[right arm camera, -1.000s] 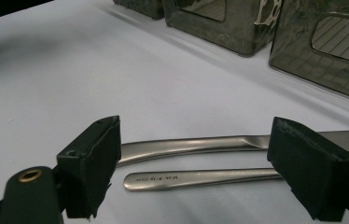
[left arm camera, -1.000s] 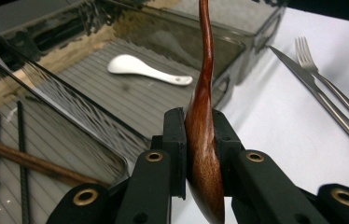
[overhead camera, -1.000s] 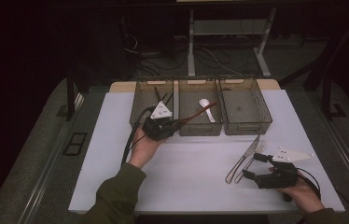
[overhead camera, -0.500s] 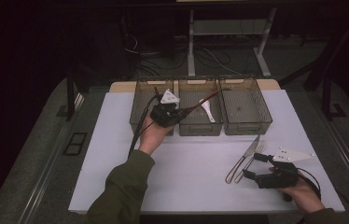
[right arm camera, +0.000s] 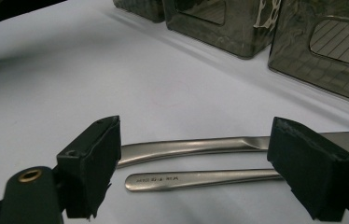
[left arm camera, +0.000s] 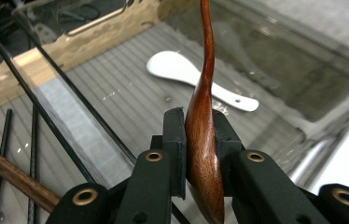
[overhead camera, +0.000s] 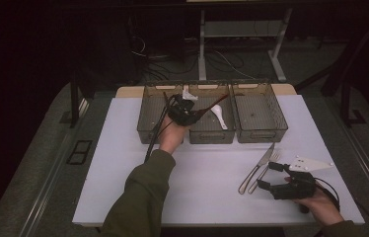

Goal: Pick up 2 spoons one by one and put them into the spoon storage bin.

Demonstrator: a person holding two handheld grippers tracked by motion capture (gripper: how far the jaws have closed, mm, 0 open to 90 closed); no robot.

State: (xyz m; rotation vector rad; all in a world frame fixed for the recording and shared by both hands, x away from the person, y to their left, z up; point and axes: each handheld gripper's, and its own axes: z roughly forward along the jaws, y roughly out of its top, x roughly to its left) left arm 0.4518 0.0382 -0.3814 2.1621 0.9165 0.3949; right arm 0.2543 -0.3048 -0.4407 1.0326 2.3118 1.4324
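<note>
My left gripper (overhead camera: 194, 113) hangs over the wall between the left bin (overhead camera: 149, 117) and the middle bin (overhead camera: 211, 132). It is shut on a brown wooden spoon (left arm camera: 204, 140), which the pads clamp at its wide part while the handle points away over the middle bin. A white spoon (left arm camera: 189, 74) lies on that bin's floor. Near the front right of the mat my right gripper (overhead camera: 267, 176) rests open. The steel knife (right arm camera: 186, 147) and fork (right arm camera: 200, 179) handles lie between its jaws, untouched.
A third, right bin (overhead camera: 260, 132) stands beside the middle one. Black chopsticks (left arm camera: 32, 140) and a wooden one (left arm camera: 9, 172) lie in the left bin. The white mat (overhead camera: 207, 173) covers the table. A cable trails from the left gripper along the forearm.
The left hand has carried the wooden spoon away from the person and to the right, from the bins' front edge to above them. The right hand has stayed put.
</note>
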